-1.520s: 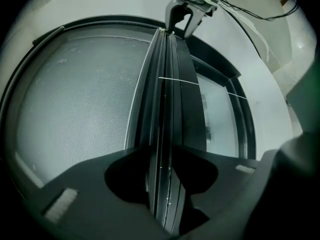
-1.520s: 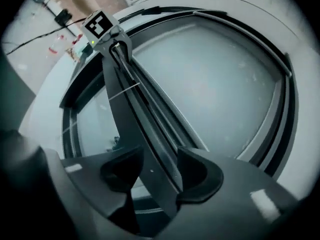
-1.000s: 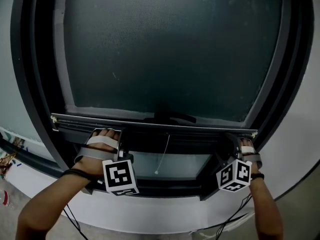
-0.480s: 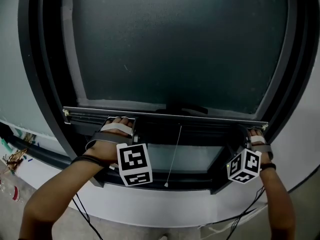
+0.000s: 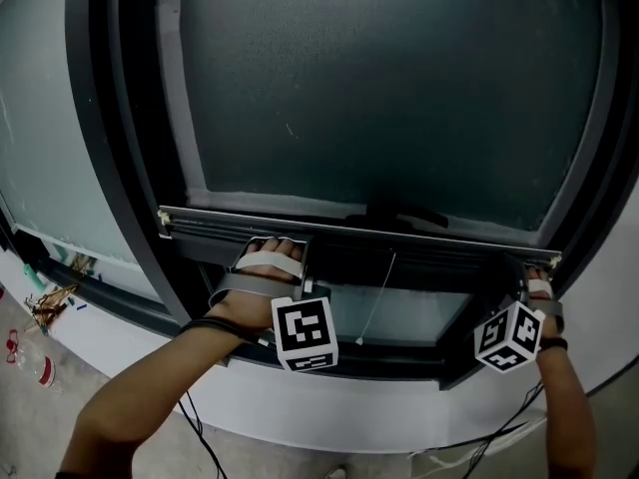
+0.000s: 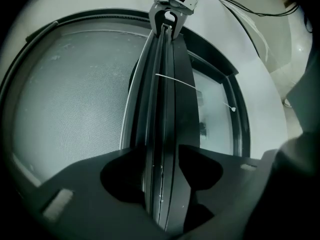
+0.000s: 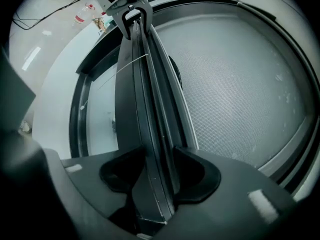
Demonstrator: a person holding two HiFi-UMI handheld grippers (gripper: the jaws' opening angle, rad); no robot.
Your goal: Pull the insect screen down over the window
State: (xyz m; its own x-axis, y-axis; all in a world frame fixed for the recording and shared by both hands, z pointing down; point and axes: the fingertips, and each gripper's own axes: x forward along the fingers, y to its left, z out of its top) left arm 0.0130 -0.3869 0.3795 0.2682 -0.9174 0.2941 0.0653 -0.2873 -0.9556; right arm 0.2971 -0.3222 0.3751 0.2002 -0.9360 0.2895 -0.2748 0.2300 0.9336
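**A:** Head view first. What is the insect screen [image 5: 389,98] like?

**B:** It is a fine dark mesh, flat and matte, stretched inside a black window frame [image 5: 120,168]. Its ribbed metal bottom bar [image 5: 359,226] sits low on the window, with a strip of bare glass [image 5: 399,312] below it. A thin white pull cord [image 5: 374,297] hangs from the bar's middle.

**A:** And the tools?

**B:** The left tool [image 5: 290,257] is at the bar's left part and the right tool [image 5: 526,279] is at its right end. Hands and checkered cubes cover their jaws here. The frame's top is cut off.

**A:** Left gripper view?

**B:** The left tool's [image 6: 162,169] black, rounded jaws are clamped on the bar, one on each side. The bar [image 6: 162,109] runs away as long parallel grooves to the right tool [image 6: 167,19], which is small at the far end. The mesh [image 6: 70,99] shows a grainy grey weave. The bar's near end is lost in shadow.

**A:** Right gripper view?

**B:** It is the mirror of that. The right tool's [image 7: 160,171] jaws are clenched on the bar [image 7: 145,99], and the left tool [image 7: 132,14] is at the far end. The mesh [image 7: 235,89] is speckled.
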